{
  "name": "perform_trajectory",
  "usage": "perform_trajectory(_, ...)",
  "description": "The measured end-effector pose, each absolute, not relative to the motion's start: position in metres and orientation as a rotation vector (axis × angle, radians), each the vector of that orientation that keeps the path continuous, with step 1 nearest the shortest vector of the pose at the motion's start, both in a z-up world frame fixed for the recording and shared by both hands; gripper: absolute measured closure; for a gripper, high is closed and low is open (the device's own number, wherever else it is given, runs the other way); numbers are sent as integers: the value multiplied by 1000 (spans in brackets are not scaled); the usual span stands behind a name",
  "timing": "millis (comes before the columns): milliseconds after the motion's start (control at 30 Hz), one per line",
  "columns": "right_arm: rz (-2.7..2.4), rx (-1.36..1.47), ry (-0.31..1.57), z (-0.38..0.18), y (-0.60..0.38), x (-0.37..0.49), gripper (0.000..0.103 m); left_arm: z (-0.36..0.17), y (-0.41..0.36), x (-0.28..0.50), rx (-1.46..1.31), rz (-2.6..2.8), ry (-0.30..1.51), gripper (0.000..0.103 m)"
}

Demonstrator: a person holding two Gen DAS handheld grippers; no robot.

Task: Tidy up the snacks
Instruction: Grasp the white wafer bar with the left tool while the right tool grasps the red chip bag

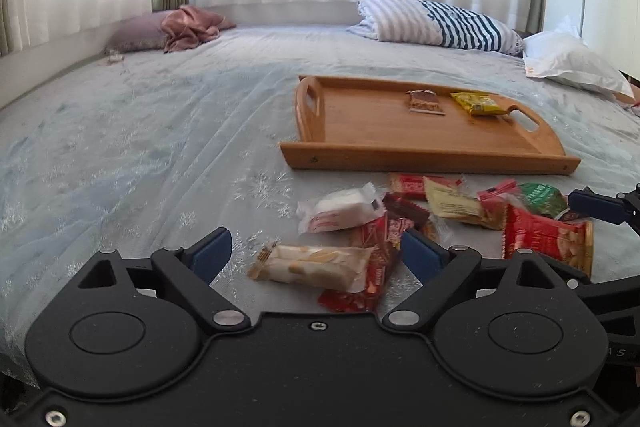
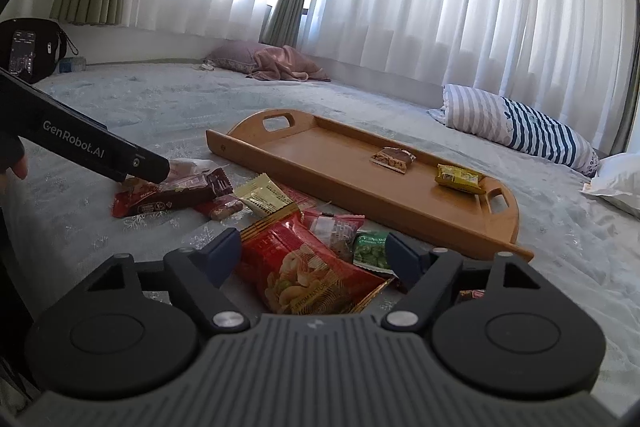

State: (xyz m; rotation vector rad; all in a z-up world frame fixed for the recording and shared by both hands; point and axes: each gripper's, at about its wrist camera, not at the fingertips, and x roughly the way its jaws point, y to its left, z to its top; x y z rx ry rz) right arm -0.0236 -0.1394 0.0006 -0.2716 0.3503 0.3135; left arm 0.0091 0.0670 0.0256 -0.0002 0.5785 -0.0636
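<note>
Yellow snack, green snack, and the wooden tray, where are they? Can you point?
yellow snack (image 2: 459, 178), right wrist view, middle of wrapper.
green snack (image 2: 372, 250), right wrist view, middle of packet.
wooden tray (image 1: 360, 131), left wrist view, bare floor.

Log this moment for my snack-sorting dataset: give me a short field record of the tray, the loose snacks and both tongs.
surface: pale blue bedspread
tray: rectangular wooden tray with cut-out handles, lying flat on the bed
on tray: brown nut bar in a clear wrapper; yellow snack packet
loose snacks: pile on the bed in front of the tray, including a large red nut bag and a small green pea packet
left tongs: open, over a white wafer packet
right tongs: open, astride the red bag
</note>
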Motion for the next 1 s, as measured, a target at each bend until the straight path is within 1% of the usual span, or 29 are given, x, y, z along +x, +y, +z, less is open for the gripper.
perform_trajectory(100,323,-279,362,0,-136,-23,24,18,68,16,23,-79,619,14)
perform_trajectory(167,324,-280,369,-1,-133,-23,31,15,68,18,16,-91,626,20)
perform_trajectory(200,324,-284,369,-1,-132,-24,34,15,69,18,2,-99,629,25)
perform_trajectory(233,323,-290,370,-1,-130,-25,38,15,68,19,-13,-110,633,29)
perform_trajectory(267,322,-295,369,-1,-129,-26,44,16,68,18,-25,-119,635,37)
perform_trajectory(300,320,-296,368,0,-128,-27,45,17,67,18,-32,-127,634,48)
perform_trajectory(367,315,-293,369,1,-128,-28,51,20,62,16,-14,-143,627,58)
perform_trajectory(433,310,-281,371,2,-129,-29,51,23,57,13,26,-140,605,57)
perform_trajectory(467,306,-273,374,3,-131,-29,52,24,56,11,40,-134,587,50)
perform_trajectory(500,303,-263,377,4,-133,-30,52,24,55,10,50,-123,572,33)
perform_trajectory(533,298,-252,382,5,-135,-30,52,25,56,10,54,-110,563,25)
perform_trajectory(567,293,-241,386,6,-137,-29,52,25,57,10,52,-101,558,21)
perform_trajectory(667,274,-207,394,8,-145,-30,53,23,66,16,0,-112,578,21)
perform_trajectory(867,231,-142,401,13,-159,-31,53,14,86,30,-189,-144,639,22)
perform_trajectory(967,217,-112,407,14,-163,-31,53,5,90,35,-251,-155,675,27)
perform_trajectory(1000,213,-101,407,15,-165,-31,54,5,89,35,-252,-157,676,37)
